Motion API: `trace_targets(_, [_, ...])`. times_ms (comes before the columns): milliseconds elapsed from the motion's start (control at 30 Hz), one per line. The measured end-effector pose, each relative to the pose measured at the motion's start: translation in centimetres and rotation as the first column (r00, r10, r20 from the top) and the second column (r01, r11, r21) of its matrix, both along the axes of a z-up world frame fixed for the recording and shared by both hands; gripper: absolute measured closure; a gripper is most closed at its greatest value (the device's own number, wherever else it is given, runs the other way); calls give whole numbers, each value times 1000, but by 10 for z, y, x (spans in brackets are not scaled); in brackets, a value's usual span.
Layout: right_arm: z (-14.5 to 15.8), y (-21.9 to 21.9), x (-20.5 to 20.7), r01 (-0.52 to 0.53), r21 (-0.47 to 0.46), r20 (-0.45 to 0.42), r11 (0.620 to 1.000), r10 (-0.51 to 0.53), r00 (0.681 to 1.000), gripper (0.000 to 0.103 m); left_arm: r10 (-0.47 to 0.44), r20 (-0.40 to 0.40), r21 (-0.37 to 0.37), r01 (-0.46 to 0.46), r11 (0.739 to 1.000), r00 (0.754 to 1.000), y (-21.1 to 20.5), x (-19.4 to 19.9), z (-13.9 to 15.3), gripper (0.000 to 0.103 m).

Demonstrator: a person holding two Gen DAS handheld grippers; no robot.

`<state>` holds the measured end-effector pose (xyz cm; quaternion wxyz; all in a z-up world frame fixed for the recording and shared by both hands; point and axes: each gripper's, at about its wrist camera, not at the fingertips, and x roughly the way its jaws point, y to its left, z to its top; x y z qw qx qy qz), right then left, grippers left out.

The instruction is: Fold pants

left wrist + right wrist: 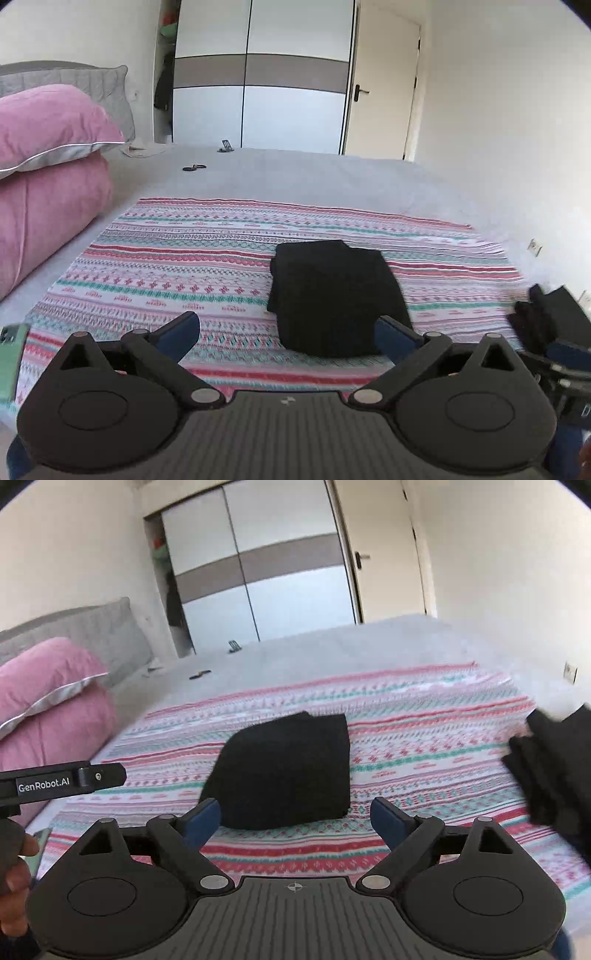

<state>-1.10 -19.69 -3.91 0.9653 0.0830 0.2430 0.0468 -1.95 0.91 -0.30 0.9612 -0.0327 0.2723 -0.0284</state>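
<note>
Left wrist view shows your bed (332,177), with a striped cloth (166,258) spread on it to give you a flat place for folding. Black pants (332,295) sit folded small on that cloth, so you look nearly done. Your left gripper (286,332) and right gripper (295,816) both hang wide apart, holding nothing. No boxes or baskets show.

Black plastic left gripper (288,332), ribbed grey base, blue finger pads (181,332), silver pivot screws, matching right gripper (295,818), white GenRobot.AI lettering.
</note>
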Motion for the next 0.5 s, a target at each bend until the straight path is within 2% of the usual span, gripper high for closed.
trace_targets(133, [24, 6, -35, -23, -45, 64, 999, 26, 998, 0, 11, 27, -4, -11, 1000, 1000, -5, -31, 5, 9])
trace_targets(233, [37, 9, -54, -11, -72, 105, 997, 19, 994, 0, 24, 44, -17, -23, 1000, 999, -4, -52, 12, 9])
trace_targets(367, [47, 12, -74, -15, -56, 120, 998, 21, 993, 0, 24, 76, 47, -28, 998, 997, -9, -66, 19, 9])
trace_targets(500, [49, 19, -86, -13, -70, 118, 997, 21, 993, 0, 59, 105, 47, -65, 997, 993, -3, -80, 25, 9])
